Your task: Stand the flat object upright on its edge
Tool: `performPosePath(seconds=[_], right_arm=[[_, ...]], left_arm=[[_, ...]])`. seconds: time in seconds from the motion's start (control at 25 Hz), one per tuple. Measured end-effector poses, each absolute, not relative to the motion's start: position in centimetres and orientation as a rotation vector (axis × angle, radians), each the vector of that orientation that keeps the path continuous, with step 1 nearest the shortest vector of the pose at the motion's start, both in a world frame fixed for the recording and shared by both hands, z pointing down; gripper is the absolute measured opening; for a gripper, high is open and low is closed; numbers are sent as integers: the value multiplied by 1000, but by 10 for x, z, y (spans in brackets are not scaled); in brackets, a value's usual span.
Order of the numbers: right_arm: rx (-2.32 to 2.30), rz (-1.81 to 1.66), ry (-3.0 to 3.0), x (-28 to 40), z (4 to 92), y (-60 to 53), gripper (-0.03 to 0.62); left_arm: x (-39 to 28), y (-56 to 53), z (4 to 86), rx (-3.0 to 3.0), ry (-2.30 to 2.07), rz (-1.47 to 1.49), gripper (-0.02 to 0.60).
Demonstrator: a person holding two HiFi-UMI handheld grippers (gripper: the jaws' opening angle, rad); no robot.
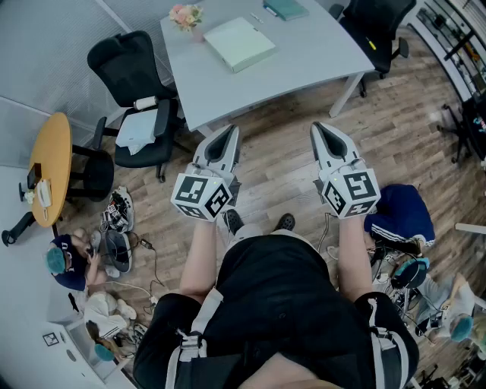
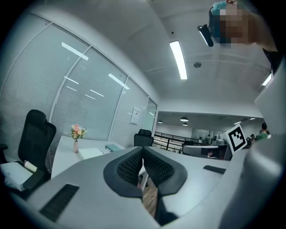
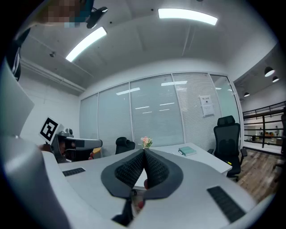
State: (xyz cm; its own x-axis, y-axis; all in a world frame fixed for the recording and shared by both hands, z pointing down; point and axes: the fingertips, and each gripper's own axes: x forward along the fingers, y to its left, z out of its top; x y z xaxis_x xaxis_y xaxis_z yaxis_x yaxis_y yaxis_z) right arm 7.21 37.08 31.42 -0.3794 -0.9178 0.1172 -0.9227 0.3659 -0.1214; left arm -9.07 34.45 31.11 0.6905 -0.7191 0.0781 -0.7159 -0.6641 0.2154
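Your left gripper (image 2: 143, 149) has its fingers (image 2: 129, 166) clenched tip to tip, with nothing between them. Same story on your right gripper (image 3: 144, 152): fingers (image 3: 156, 169) pressed together, empty. You hold both side by side in the air, pointing roughly level at the table (image 1: 304, 57) and well short of it. The pale green pad (image 1: 239, 43) lies flat on that table, almost straight ahead of the left fingers, untouched. Past it to the left are flowers (image 1: 187, 15); past it to the right is a teal book (image 1: 286, 8). A black chair (image 1: 137, 83) stands left of the left fingers.
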Motion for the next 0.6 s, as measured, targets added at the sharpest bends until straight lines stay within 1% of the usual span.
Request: performPosePath(seconds=[0.6], right_arm=[[1697,271,-2626,99,321,394,18]], left_arm=[[-53,362,321,2659,-1171,5,26]])
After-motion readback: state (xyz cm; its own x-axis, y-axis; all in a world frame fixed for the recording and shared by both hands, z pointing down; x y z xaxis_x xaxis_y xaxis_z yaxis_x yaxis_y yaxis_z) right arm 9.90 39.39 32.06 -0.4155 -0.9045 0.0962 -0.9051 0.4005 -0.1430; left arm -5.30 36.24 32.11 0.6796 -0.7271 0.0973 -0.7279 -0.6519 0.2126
